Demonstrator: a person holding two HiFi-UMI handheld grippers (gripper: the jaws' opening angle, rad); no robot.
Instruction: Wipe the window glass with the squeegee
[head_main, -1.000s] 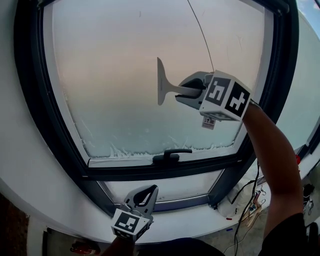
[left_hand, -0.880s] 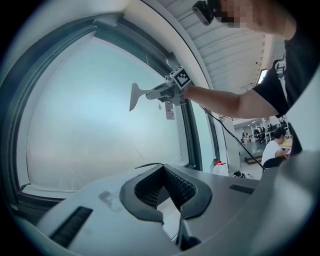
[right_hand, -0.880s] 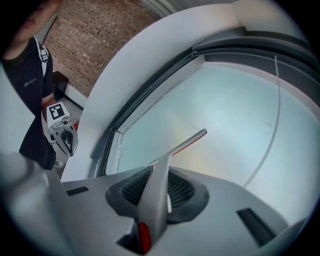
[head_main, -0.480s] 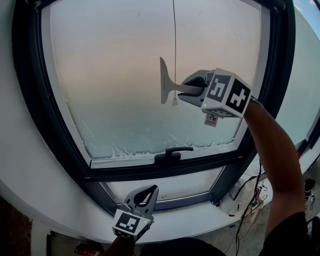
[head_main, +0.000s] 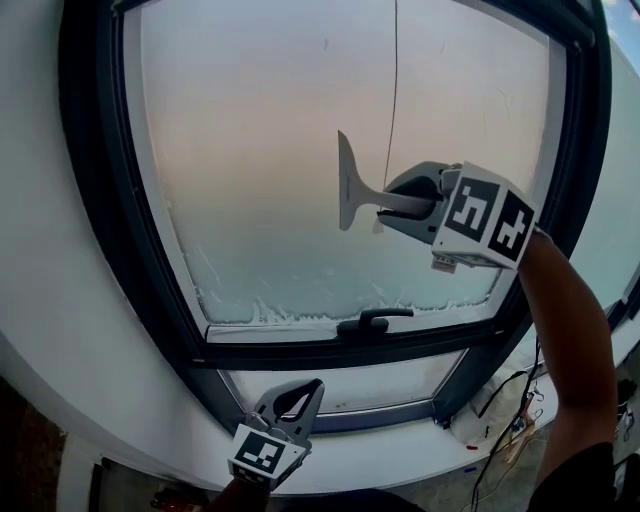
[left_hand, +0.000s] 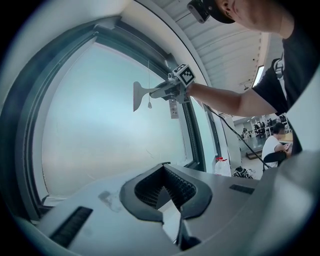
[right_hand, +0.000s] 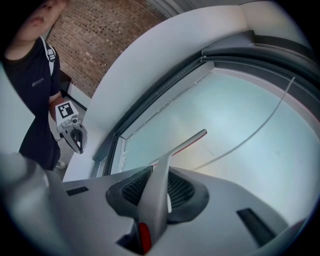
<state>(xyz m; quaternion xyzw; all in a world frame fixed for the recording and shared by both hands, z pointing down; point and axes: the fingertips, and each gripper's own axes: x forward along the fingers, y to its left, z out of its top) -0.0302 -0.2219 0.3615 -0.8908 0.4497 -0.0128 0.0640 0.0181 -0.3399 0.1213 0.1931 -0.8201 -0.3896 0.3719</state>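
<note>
The right gripper (head_main: 405, 205) is clenching the handle of the squeegee (head_main: 350, 182) at centre frame. The blade is standing upright at the window glass (head_main: 260, 150), though I cannot confirm contact. Most of the pane is lying to the blade's left, so a sideways stroke seems due. The left gripper (head_main: 300, 395) is hanging closed and empty at bottom centre, well apart.

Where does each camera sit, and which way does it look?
Head view: on the head, facing the window glass; shows both grippers, right forearm.
Left gripper view: on the left gripper, looking up at the glass; shows right forearm.
Right gripper view: on the right gripper, looking along the squeegee; shows torso.
All share the squeegee.
</note>
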